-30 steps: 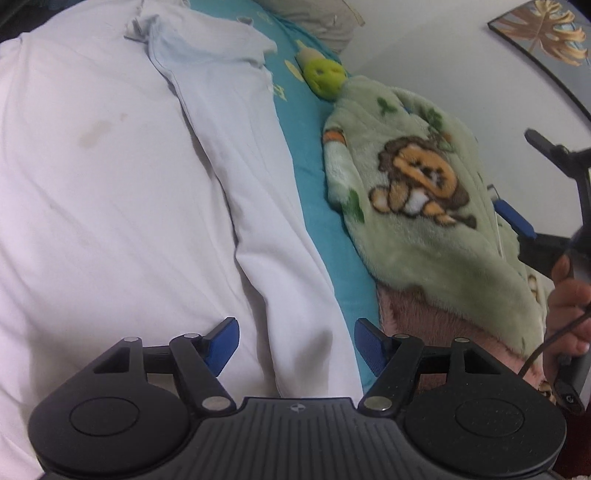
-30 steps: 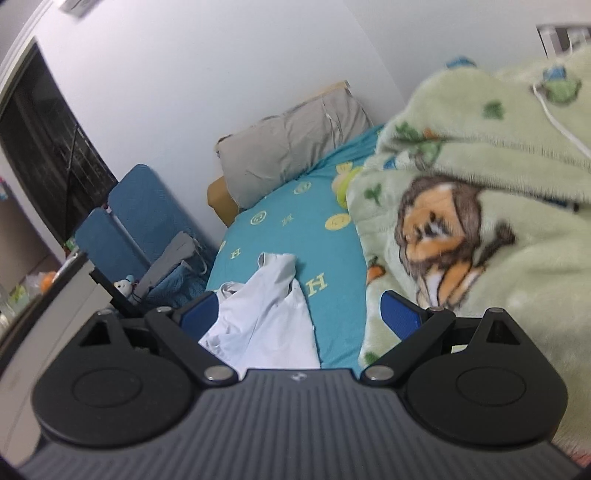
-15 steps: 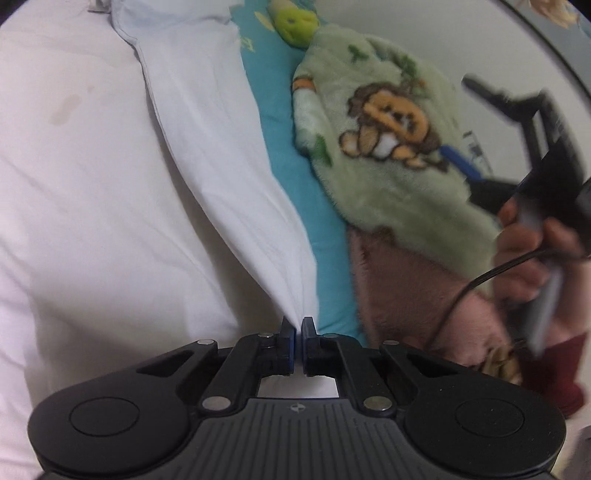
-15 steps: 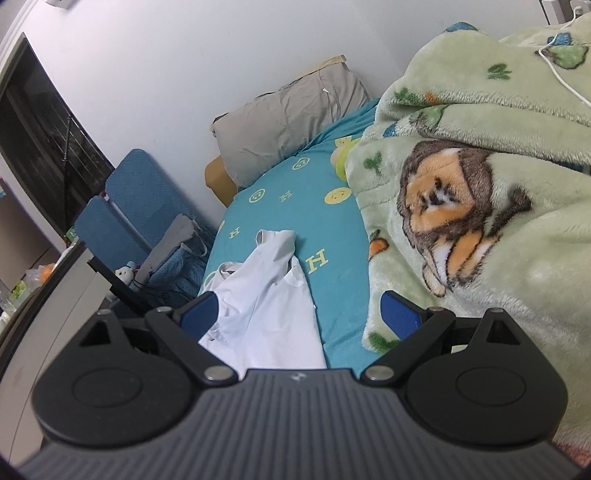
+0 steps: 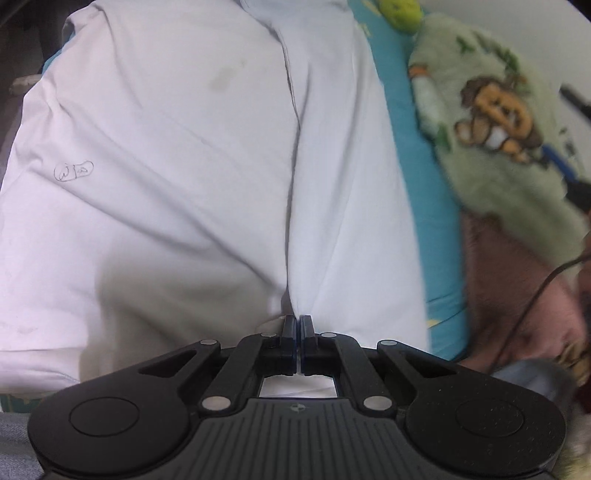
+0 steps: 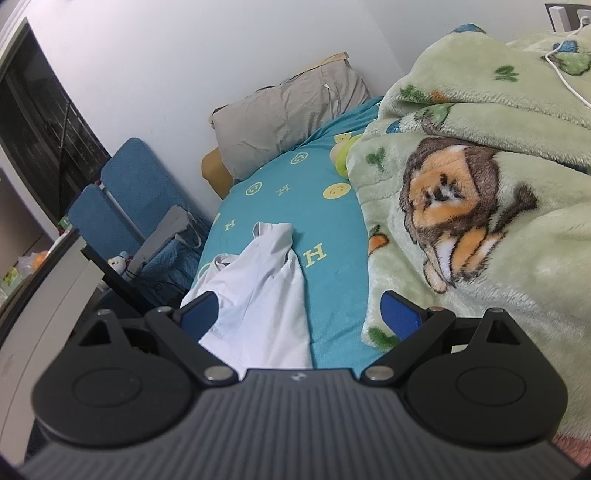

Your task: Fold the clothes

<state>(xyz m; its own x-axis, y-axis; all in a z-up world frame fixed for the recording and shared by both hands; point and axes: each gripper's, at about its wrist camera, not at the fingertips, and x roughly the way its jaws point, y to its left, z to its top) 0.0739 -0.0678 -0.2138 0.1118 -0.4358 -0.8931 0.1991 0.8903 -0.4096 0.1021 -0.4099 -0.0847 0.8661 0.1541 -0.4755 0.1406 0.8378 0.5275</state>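
A white T-shirt (image 5: 184,166) lies spread on the teal bed sheet (image 5: 428,192), with a lengthwise fold running up its middle. My left gripper (image 5: 298,321) is shut on the shirt's near hem at that fold. In the right wrist view the same shirt (image 6: 255,295) lies lengthwise, its collar at the far end. My right gripper (image 6: 299,314) is open and empty, held above the bed over the shirt's right edge and the sheet (image 6: 332,280).
A green lion-print fleece blanket (image 6: 461,206) is heaped along the bed's right side, also in the left wrist view (image 5: 491,122). A grey pillow (image 6: 284,114) lies at the head. A yellow-green plush toy (image 5: 400,13) sits beside the blanket. Blue chairs (image 6: 122,199) stand left of the bed.
My left gripper closed on the shirt's hem and has carried it leftward, so the folded strip now lies over the shirt's middle. My right gripper stayed open and shifted slightly.
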